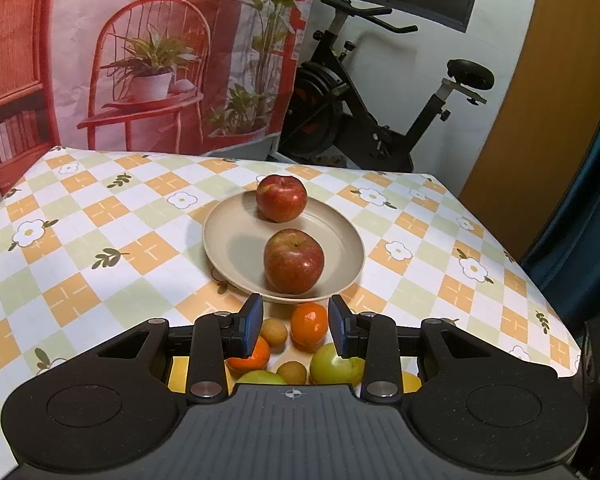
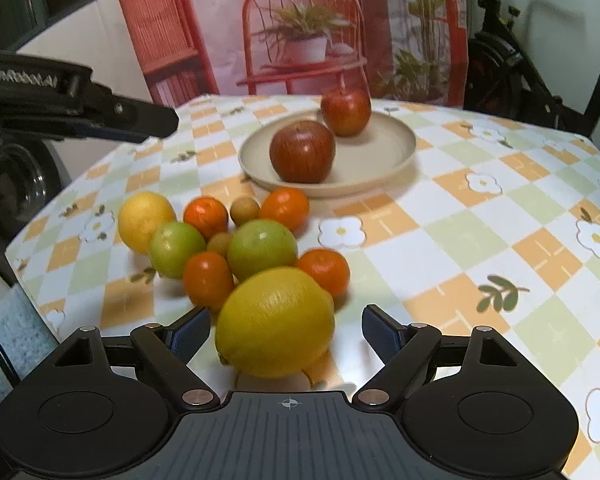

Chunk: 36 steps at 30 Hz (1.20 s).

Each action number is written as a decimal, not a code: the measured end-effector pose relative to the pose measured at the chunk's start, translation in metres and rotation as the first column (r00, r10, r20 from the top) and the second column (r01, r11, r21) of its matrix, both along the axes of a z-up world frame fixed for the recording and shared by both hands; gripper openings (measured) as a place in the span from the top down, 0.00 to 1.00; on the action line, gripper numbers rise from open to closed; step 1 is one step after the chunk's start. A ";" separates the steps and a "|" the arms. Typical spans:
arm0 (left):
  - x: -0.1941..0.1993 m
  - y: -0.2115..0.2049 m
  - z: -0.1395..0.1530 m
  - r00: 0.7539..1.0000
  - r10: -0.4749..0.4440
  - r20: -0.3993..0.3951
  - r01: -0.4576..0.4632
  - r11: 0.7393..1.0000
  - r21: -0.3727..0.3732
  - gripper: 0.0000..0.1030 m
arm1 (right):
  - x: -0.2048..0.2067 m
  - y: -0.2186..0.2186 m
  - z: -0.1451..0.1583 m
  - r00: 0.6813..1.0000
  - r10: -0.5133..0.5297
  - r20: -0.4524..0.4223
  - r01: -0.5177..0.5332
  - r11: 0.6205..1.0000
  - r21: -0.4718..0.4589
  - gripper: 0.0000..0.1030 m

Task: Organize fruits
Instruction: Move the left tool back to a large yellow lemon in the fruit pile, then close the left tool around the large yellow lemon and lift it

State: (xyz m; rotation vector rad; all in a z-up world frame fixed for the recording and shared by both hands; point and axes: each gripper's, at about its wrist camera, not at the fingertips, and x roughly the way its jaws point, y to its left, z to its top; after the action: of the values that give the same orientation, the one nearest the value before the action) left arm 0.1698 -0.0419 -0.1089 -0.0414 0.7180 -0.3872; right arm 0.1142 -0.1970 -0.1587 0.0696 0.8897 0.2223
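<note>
Your right gripper stands spread around the lemon on the desk, short of the plate; close it next, while your empty left gripper waits, narrowly parted.

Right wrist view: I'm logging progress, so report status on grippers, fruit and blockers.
Right gripper open, big lemon between its fingers, not gripped. Left gripper empty, jaws apart. Two apples on plate; other fruit loose on table. Nothing in the way.
</note>
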 end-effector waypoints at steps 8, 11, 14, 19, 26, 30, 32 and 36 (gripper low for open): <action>0.003 -0.012 -0.009 0.997 -0.065 -0.035 0.065 0.998 -0.006 0.63 | -0.008 -0.007 -0.008 0.998 0.020 -0.056 -0.022 0.999 -0.026 0.21; 0.007 -0.018 -0.016 0.993 -0.092 -0.069 0.090 0.996 -0.021 0.63 | -0.012 -0.011 -0.006 0.998 0.028 -0.054 -0.030 0.999 -0.033 0.22; 0.012 -0.023 -0.023 0.987 -0.115 -0.114 0.110 0.993 -0.050 0.63 | -0.014 -0.015 -0.005 0.998 0.031 -0.050 -0.032 0.999 -0.023 0.24; 0.015 -0.031 -0.032 0.975 -0.157 -0.158 0.147 0.986 -0.073 0.63 | -0.018 -0.019 0.000 0.998 0.051 -0.035 -0.052 0.998 -0.018 0.34; 0.015 -0.038 -0.042 0.960 -0.198 -0.196 0.183 0.979 -0.091 0.64 | -0.021 -0.027 0.007 0.999 0.051 -0.006 -0.051 0.999 -0.004 0.48; 0.021 -0.042 -0.045 0.952 -0.213 -0.218 0.192 0.975 -0.114 0.64 | -0.023 -0.030 0.013 0.998 0.059 0.017 -0.059 0.998 -0.017 0.55; 0.025 -0.045 -0.047 0.946 -0.224 -0.234 0.198 0.972 -0.129 0.64 | -0.023 -0.031 0.015 0.998 0.061 0.025 -0.060 0.998 -0.022 0.56; 0.030 -0.055 -0.051 0.933 -0.251 -0.257 0.220 0.965 -0.143 0.64 | -0.024 -0.037 0.016 0.998 0.057 0.030 -0.056 0.998 -0.013 0.58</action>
State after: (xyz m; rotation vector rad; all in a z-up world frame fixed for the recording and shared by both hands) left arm 0.1999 -0.0970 -0.1597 -0.1170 0.9788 -0.6613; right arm 0.0902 -0.2335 -0.1423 0.0297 0.8637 0.2699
